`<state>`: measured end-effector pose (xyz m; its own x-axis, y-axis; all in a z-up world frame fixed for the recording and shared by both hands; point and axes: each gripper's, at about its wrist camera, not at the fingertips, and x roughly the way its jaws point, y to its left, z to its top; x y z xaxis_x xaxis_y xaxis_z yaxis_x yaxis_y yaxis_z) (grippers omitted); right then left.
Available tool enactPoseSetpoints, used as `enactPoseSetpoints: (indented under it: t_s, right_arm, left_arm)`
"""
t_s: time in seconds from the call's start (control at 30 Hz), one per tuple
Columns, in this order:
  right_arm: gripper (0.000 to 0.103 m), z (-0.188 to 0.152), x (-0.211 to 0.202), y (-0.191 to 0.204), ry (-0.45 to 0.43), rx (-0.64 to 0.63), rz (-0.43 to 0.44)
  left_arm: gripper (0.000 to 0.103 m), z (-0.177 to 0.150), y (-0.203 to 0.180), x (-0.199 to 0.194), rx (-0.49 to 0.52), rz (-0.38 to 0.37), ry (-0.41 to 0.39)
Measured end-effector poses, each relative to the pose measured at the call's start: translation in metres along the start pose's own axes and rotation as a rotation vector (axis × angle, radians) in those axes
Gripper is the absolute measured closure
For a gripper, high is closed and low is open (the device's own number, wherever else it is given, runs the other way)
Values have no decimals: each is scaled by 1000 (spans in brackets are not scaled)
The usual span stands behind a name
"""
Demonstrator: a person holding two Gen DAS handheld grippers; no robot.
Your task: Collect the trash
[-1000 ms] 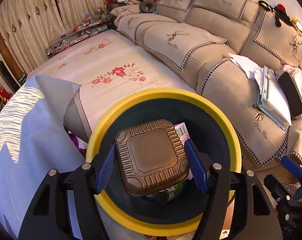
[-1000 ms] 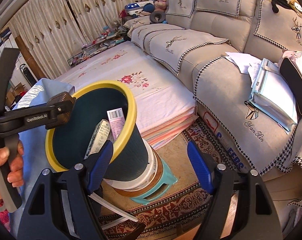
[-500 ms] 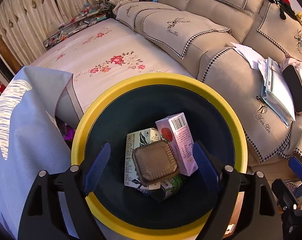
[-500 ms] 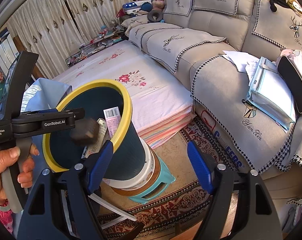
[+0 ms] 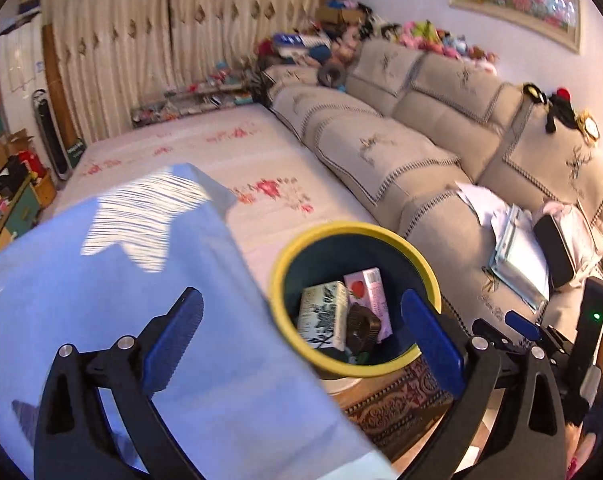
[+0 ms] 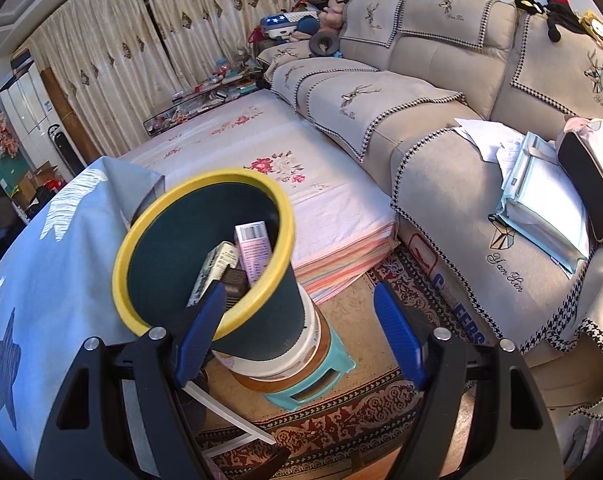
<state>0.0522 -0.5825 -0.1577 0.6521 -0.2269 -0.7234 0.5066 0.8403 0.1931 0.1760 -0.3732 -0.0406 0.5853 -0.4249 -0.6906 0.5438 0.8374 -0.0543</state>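
A dark bin with a yellow rim [image 5: 353,227] [image 6: 205,178] stands on stacked tubs and a teal stool. Inside it lie a green-and-white carton [image 5: 323,316] [image 6: 215,268], a pink carton [image 5: 367,294] [image 6: 255,250] and a brown ribbed container [image 5: 363,330] [image 6: 235,280]. My left gripper [image 5: 301,312] hovers above and back from the bin, over the table's edge. Its jaws are opening wide with nothing between them. My right gripper [image 6: 297,316] is open beside the bin's wall and holds nothing. One of its blue pads [image 5: 521,324] shows in the left wrist view.
A blue tablecloth [image 5: 121,300] [image 6: 41,272] covers the table to the left of the bin. Behind lie a floral mattress [image 6: 313,192] and a beige sofa [image 6: 433,128] with papers [image 6: 541,200] and a bag [image 6: 589,184]. A patterned rug [image 6: 341,436] covers the floor.
The brown container left my left gripper and dropped into the bin. The left gripper opened wider and pulled up and back, leaving the right wrist view. The right gripper barely moved.
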Motion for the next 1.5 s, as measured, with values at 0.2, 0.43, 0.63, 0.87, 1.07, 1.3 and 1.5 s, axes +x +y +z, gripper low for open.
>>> enactPoseSetpoints:
  t_s: [0.2, 0.43, 0.63, 0.87, 1.07, 1.3, 1.5]
  right_arm:
    - [31, -3, -23, 33, -35, -62, 30]
    - [27, -10, -64, 82, -93, -167, 61]
    - [25, -19, -88, 123, -131, -249, 87]
    - [25, -23, -98, 151, -147, -303, 112]
    - [25, -27, -105, 163, -158, -325, 133]
    - [25, -28, -109, 170, -168, -338, 150]
    - [25, -27, -110, 170, -173, -339, 157]
  left_arm:
    - [5, -29, 53, -86, -45, 85, -106]
    - [5, -78, 102, -167, -53, 205, -163]
    - [5, -115, 145, -216, -136, 238, -218]
    - [5, -142, 173, -246, -201, 309, -272]
    - [5, -149, 186, -255, -237, 342, -277]
    - [5, -149, 185, -261, -246, 377, -281]
    - [5, -150, 186, -262, -243, 380, -280]
